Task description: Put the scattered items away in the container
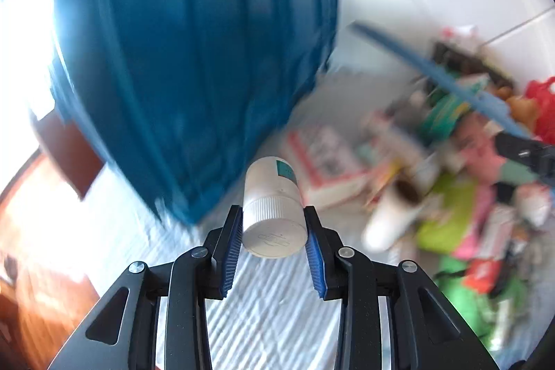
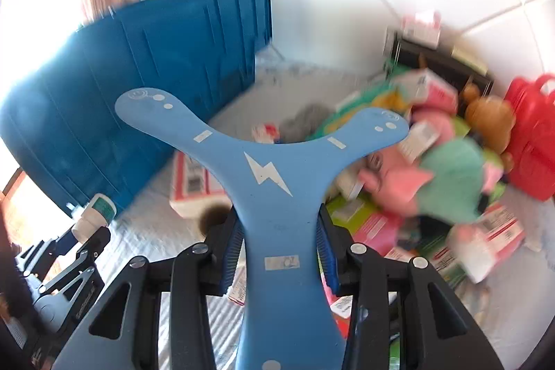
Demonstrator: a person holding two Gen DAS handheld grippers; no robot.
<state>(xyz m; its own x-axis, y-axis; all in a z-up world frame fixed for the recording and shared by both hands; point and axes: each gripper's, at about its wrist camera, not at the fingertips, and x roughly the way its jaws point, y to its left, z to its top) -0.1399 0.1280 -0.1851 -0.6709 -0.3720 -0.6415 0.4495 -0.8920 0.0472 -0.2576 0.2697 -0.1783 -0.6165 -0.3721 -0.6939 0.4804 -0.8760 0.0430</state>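
Your left fingers point(image 1: 239, 227) pinch a white bottle point(image 1: 272, 207) across its ribbed cap, the body pointing away from you toward the blue bin point(image 1: 194, 65). From the right wrist view you can see the same bottle point(image 2: 95, 214) low at the left edge, just beside the bin's ribbed wall point(image 2: 145, 65). The bin looms ahead and left of both tools, its opening not visible from either camera, so you cannot yet tell where the rim is.

Your right fingers point(image 2: 236, 252) clamp the lower arm of a blue boomerang point(image 2: 274, 169), its two other arms fanning out over the clutter. Right of it lies the pile point(image 2: 433, 169) of boxes, plush toys and packets on the white quilted surface point(image 1: 270, 307), with a red bag point(image 2: 530, 134) at the far right.

You look to be in the carry step, both tools loaded and headed for the bin. Next you will need to lift each load above the bin wall, get it over the opening, and only then spread the fingers. The boomerang is wide, so mind its arms against the rim.
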